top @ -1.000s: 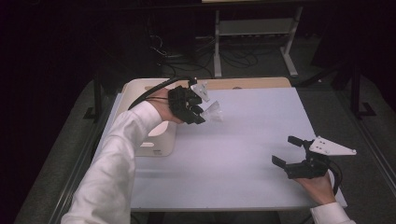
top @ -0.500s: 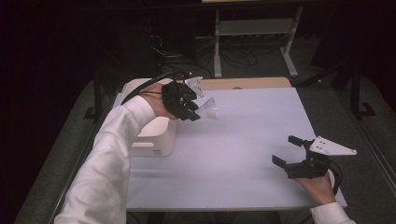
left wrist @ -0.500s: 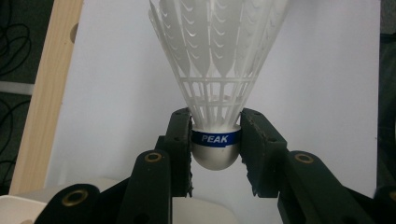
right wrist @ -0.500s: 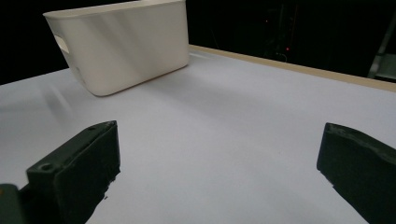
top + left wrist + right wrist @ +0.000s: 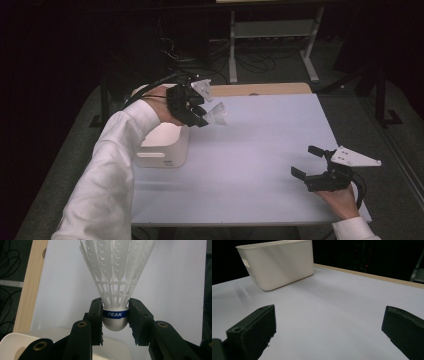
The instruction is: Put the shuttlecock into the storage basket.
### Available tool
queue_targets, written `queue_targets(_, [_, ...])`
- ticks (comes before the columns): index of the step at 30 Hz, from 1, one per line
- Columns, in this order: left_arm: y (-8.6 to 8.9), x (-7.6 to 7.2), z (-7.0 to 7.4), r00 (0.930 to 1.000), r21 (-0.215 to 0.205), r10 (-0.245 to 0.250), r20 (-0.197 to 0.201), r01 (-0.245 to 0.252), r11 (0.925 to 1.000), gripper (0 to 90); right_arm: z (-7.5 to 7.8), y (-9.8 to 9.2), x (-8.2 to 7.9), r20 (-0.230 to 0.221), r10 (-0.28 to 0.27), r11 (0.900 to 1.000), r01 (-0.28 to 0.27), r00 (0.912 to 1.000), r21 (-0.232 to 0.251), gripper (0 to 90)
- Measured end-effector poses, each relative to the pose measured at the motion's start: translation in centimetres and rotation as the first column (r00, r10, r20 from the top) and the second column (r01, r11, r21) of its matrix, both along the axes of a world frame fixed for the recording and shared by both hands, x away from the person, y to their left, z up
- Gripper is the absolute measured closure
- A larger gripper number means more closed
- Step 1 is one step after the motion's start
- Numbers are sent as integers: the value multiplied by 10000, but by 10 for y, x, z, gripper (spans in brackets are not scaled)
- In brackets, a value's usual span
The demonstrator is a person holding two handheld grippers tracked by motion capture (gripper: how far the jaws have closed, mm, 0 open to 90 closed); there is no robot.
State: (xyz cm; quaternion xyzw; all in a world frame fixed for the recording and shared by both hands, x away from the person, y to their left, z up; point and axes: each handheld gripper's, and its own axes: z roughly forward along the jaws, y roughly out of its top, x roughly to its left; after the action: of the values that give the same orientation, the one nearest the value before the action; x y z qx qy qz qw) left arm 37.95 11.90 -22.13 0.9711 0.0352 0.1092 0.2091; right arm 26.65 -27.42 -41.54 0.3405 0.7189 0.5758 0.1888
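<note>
Above the far left part of the desk [image 5: 260,165], the left gripper [image 5: 200,117] has moved a little farther from the person since one second ago, and it now hangs beyond the white bin [image 5: 162,145], toward the far wooden edge. The white sleeve [image 5: 107,180] has stretched along with it. The right gripper [image 5: 309,162] has stayed in the same place near the right front corner.

The left gripper's fingers [image 5: 96,315] are clamped on the shuttlecock [image 5: 115,282]. They press on both sides of its rounded cap, just at the blue band with the word PEAK, and the skirt points away from the fingers, out over the pale desk surface. In the left gripper view the rim of the bin lies just below the fingers, and a wooden strip [image 5: 30,287] runs along the left side of the surface.

The shuttlecock has a white plastic skirt with a net of ribs above the cap, and the cap looks silver grey. In the high view it shows as a small pale shape at the tips of the fingers.

To the right, the right gripper rests low on the desk with its fingers [image 5: 254,330] wide apart and nothing between them. Beyond these fingers, well apart, the bin stands on the desk, and a handle cut-out shows in its end wall.
</note>
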Motion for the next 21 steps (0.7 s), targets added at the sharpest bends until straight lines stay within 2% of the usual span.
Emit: queue_targets(21, [27, 1, 4, 9983, 357, 590, -14, -589, 9976, 649, 0, 0, 0, -15, -2, 10000, 2, 10000, -19, 0])
